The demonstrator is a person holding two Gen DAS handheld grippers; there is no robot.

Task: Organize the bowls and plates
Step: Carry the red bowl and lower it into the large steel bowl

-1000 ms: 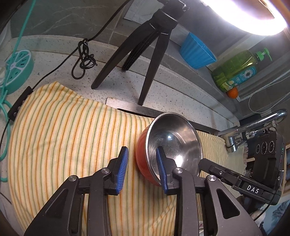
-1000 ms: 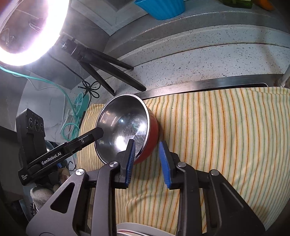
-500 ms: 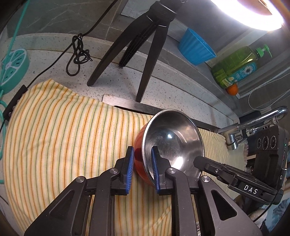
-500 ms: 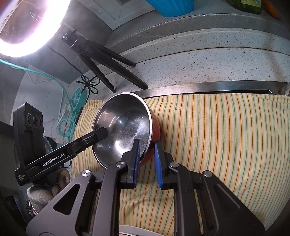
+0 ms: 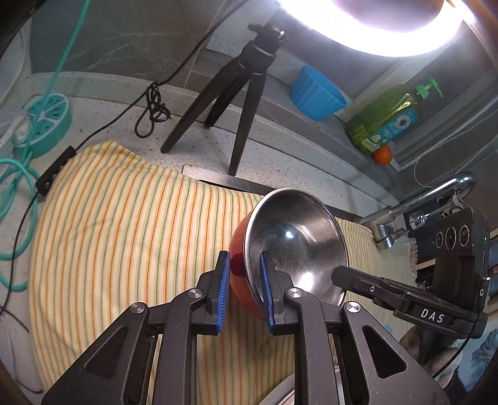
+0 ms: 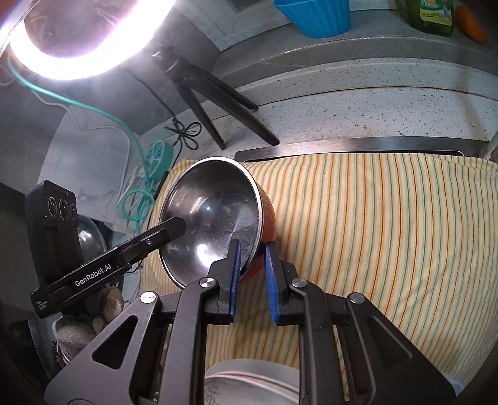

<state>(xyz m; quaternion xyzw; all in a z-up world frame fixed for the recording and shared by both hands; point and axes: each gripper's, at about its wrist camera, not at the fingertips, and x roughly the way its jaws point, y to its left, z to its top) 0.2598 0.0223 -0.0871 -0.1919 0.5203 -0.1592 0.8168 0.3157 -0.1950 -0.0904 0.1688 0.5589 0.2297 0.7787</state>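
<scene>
A red bowl point(image 5: 295, 252) with a shiny steel inside is being held by both grippers at once, tilted so that its opening faces partly toward the cameras, above a yellow striped cloth point(image 5: 124, 236) that is spread over the speckled counter point(image 5: 109, 124). In the left wrist view, the left gripper point(image 5: 244, 264) is seen clamped on the bowl's near rim, one blue pad point(image 5: 224, 280) being pressed against the red outer wall and the other against the steel inside. In the right wrist view, the right gripper point(image 6: 252, 258) is likewise closed on the rim at the opposite side, with the wall of the bowl point(image 6: 218, 218) being pinched between its two blue pads point(image 6: 271, 280). Each gripper's black finger is also being shown in the other's view, reaching onto the bowl's rim. Whether the bowl's underside is touching the cloth cannot be told. Behind the cloth, a black tripod point(image 5: 236, 93) is standing on the counter under a bright ring light point(image 5: 373, 28). A blue ribbed cup point(image 5: 317, 93) and a green soap bottle point(image 5: 386, 115) are being kept on the ledge at the back, near a chrome tap point(image 5: 420, 199). The edge of a white plate point(image 6: 255, 383) is being shown at the bottom of the right wrist view.
</scene>
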